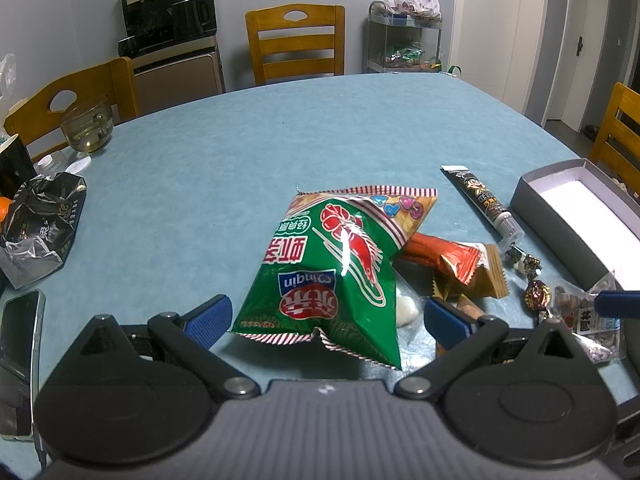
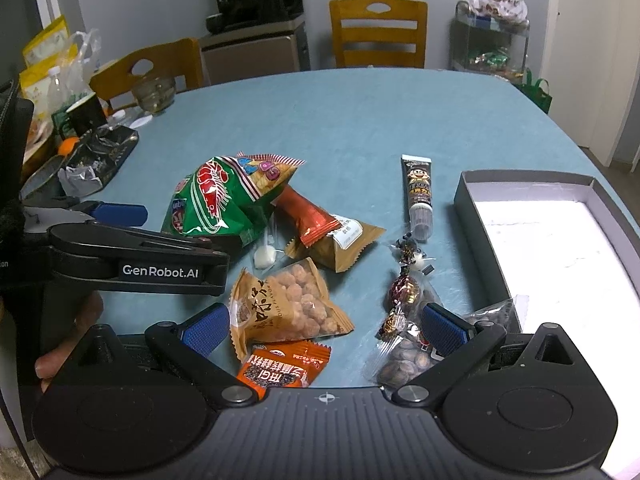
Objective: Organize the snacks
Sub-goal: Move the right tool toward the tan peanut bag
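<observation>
A green shrimp-chip bag (image 1: 328,264) lies on the blue table, its near end between the fingers of my open left gripper (image 1: 326,320). Behind it lie an orange packet (image 1: 444,256) and a brown packet (image 1: 480,280). In the right wrist view my right gripper (image 2: 324,330) stands open over a clear bag of coated peanuts (image 2: 288,308) and an orange-red packet (image 2: 284,372). The left gripper (image 2: 180,236) reaches in from the left against the green bag (image 2: 216,200). A black tube (image 2: 418,196), foil candies (image 2: 404,292) and a nut bag (image 2: 408,360) lie beside an open grey box (image 2: 464,192).
A phone (image 1: 20,360), a crumpled black bag (image 1: 40,228) and a glass bowl (image 1: 86,128) sit on the table's left side. Wooden chairs (image 1: 296,40) ring the table. A wire cart (image 1: 404,40) stands by the far wall. A hand (image 2: 72,332) holds the left gripper.
</observation>
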Tool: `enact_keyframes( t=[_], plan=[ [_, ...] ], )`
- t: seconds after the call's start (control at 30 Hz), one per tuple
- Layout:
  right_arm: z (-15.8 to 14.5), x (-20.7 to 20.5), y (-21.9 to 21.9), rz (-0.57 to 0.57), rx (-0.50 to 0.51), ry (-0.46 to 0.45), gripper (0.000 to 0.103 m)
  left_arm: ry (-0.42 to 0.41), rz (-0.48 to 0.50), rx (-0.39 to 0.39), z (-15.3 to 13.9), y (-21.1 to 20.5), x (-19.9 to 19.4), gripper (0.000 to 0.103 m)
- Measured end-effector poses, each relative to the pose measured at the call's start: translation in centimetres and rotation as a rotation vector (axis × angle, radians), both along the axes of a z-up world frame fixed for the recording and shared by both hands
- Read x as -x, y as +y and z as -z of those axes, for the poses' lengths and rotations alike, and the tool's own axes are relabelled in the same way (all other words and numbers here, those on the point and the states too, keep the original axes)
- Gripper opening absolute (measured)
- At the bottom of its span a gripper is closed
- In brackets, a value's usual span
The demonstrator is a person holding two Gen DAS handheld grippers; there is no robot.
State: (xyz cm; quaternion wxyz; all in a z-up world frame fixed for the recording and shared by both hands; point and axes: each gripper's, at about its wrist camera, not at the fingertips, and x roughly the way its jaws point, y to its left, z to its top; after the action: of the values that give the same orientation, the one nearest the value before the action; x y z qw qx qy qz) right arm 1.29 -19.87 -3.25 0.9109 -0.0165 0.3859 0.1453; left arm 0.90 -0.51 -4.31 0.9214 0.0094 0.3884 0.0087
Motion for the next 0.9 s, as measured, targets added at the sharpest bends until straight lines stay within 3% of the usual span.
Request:
enact_keyframes(
  t=[0.6, 0.9],
  plan=[
    [0.17, -0.03, 0.01, 0.021, 0.014, 0.0, 0.103, -0.001, 0.004, -0.007, 0.04, -0.09, -0.11, 0.103],
    [0.49, 0.1, 0.49, -0.045, -0.01, -0.018, 0.103, -0.097, -0.018, 0.003, -0.31, 0.56, -0.2, 0.103]
  ],
)
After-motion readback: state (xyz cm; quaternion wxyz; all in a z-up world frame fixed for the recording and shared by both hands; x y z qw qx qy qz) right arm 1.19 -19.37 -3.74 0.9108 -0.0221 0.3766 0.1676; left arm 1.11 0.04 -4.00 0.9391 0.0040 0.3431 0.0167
